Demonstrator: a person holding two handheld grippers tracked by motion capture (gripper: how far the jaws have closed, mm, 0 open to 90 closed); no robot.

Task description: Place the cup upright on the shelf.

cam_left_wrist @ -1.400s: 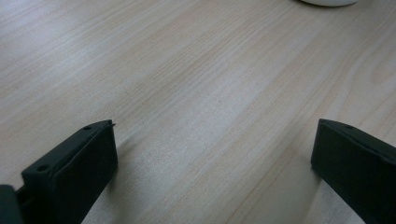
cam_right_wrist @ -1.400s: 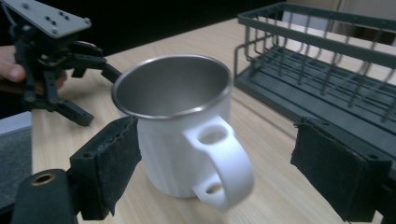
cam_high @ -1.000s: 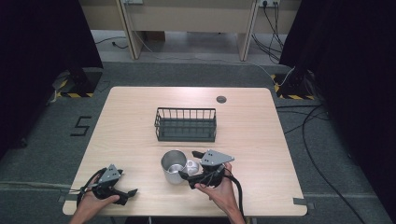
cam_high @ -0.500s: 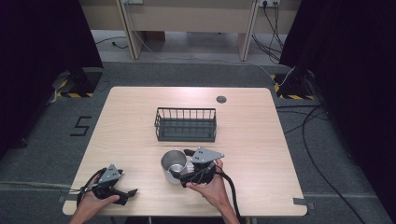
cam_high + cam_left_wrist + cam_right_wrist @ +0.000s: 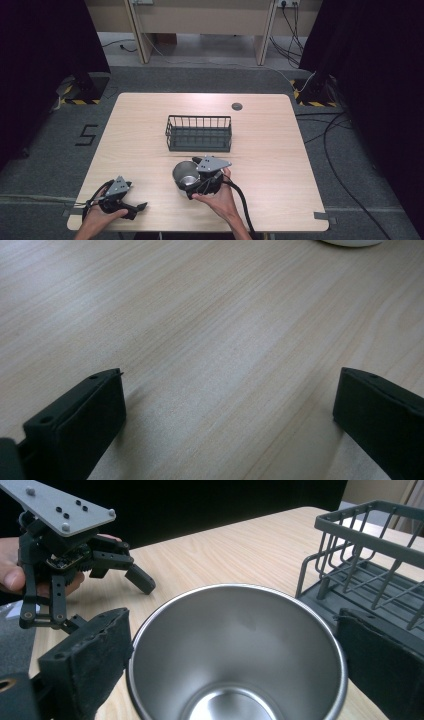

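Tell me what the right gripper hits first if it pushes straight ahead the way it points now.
Most likely the steel cup: it stands upright directly ahead of the right gripper, whose jaws have just been opening and now flank its rim without gripping. The wire basket lies beyond, off to one side.

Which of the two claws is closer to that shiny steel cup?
The right claw: its open jaws stand on either side of the steel cup. The left claw rests open near the table's front-left corner, well apart.
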